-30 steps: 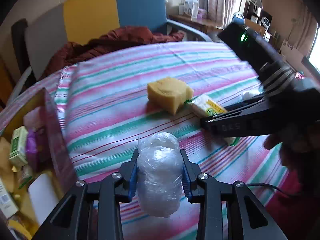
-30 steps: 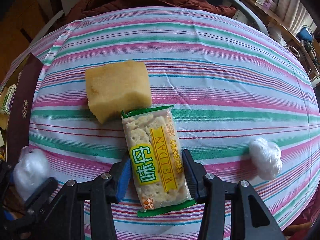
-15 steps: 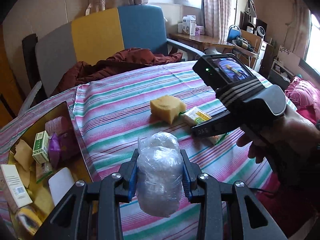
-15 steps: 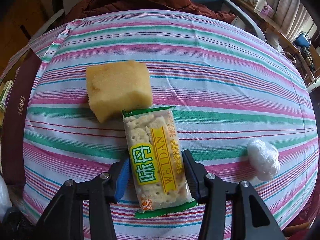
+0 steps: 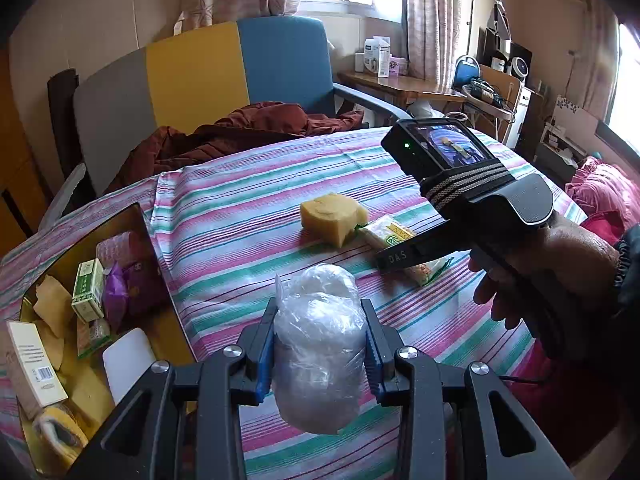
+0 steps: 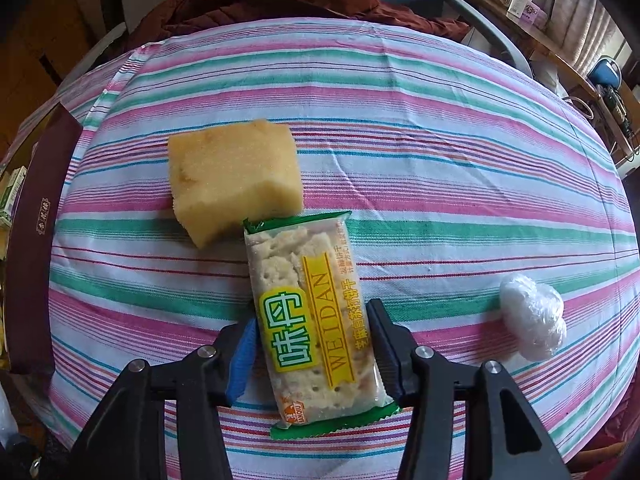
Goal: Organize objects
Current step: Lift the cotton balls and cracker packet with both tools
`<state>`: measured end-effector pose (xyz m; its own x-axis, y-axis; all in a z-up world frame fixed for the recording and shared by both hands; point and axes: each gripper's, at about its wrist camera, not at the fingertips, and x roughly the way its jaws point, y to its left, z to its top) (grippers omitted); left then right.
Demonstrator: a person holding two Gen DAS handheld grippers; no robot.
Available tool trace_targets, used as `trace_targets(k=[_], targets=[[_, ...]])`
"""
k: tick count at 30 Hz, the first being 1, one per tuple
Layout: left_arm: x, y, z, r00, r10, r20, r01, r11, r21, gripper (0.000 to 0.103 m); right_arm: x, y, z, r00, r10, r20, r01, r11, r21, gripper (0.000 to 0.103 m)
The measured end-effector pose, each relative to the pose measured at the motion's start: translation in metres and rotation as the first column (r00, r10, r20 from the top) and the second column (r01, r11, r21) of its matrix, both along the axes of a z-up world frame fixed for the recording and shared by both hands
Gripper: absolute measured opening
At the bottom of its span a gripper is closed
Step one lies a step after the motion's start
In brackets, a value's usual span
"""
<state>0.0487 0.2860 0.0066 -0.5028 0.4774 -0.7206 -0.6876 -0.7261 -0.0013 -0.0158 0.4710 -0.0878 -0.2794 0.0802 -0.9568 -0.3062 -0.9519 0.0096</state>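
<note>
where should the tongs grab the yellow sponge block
Take the sponge across its two long flat sides, coming down from above. It lies flat on the striped cloth, its top is bare, and its near corner touches the cracker packet, so stay toward the far half.

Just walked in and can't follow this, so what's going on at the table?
A person is tidying a striped table with two hand-held tools. The left tool grips a plastic-wrapped bundle beside a box of odds and ends. The right tool straddles a cracker packet lying by a sponge, jaws just opening.
</note>
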Motion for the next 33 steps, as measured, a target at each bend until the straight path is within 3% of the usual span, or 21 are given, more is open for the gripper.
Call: trace_targets(k=[18,33], targets=[[-0.004,-0.016,0.006,0.999,0.023,0.025,-0.024,0.999,0.040,0.038,-0.003,0.010,-0.002,1.000,-0.006,-0.011,0.006,1.000,-0.006,0.053],[-0.013,-0.037,0.011,0.997,0.064,0.038,-0.067,0.995,0.071,0.038,0.000,-0.007,0.002,0.999,0.031,-0.011,-0.030,0.997,0.065,0.049]])
